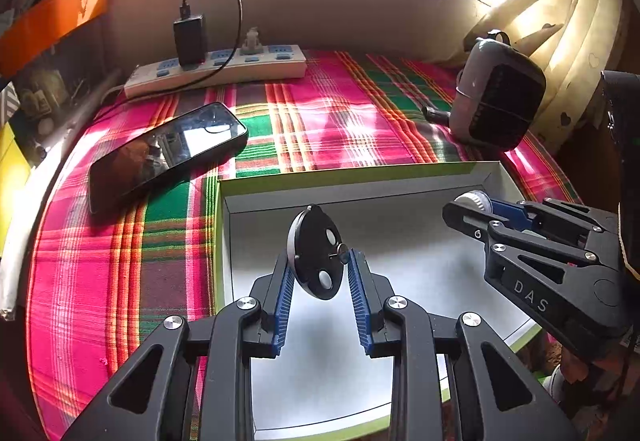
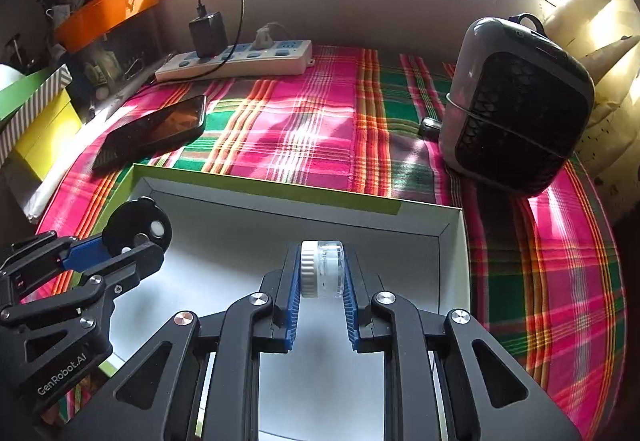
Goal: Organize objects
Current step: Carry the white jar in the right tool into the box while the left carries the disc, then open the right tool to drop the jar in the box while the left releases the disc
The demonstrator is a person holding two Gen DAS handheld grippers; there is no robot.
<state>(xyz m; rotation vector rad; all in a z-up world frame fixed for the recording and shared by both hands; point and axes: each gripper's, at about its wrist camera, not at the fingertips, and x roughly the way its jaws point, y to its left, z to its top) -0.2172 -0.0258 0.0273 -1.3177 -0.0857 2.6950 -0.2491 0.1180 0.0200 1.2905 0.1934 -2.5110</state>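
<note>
Your left tongs (image 1: 318,273) clench a black disc (image 1: 316,253) above the white box (image 1: 280,183); your right tongs (image 2: 322,275) grip a clear jar (image 2: 324,267) over that box, right of the disc.

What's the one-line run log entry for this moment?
left gripper: shut on black round disc | right gripper: shut on small clear jar with white lid | both above open white box

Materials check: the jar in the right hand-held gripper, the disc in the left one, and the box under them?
Small jar: clear glossy plastic or glass body, see-through; white ribbed lid looks plastic. Black disc: matte black, likely plastic or metal, with two pale inserts. Box: white paperboard with green edge, folded corners visible.
</note>
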